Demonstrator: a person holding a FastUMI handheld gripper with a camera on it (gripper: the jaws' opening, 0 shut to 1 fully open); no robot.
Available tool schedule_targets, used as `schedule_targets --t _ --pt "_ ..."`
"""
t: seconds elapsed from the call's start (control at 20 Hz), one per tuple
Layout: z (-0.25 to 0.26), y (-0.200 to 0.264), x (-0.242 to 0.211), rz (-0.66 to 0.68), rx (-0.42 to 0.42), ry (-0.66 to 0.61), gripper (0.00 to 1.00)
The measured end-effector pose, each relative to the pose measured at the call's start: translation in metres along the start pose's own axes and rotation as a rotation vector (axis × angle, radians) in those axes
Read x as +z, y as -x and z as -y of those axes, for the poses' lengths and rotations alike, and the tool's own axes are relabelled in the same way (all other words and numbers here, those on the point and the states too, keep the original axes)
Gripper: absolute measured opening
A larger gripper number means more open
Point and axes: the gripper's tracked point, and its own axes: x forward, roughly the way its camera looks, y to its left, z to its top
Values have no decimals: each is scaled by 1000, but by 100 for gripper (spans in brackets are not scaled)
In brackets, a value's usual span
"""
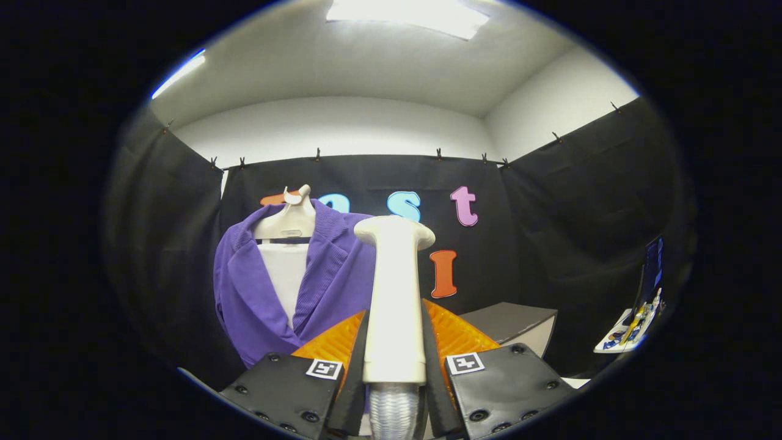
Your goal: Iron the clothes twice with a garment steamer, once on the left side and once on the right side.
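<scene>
A cream garment steamer [394,299] stands upright between my fingers, its flat head at the top and a ribbed grey hose leaving its lower end. My gripper [394,342] is shut on the steamer's handle, both fingers pressing its sides. Beyond and to the left of the steamer hangs a purple jacket [330,287] on a pale hanger [287,223], open at the front over a white panel [284,275]. The steamer's head is level with the jacket's right shoulder; how far it stands from the cloth I cannot tell.
A grey box-like block [519,327] sits to the right beyond the fingers. Farther right, by the booth's side wall, stands a dark screen [651,269] above a white item with coloured markings [629,333].
</scene>
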Motion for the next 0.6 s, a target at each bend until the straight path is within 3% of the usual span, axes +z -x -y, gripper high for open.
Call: schedule_targets --t 0.2,0.6 --pt "-28 18 -4 28 33 6 49" --pt "-68 2 -34 5 99 -8 49"
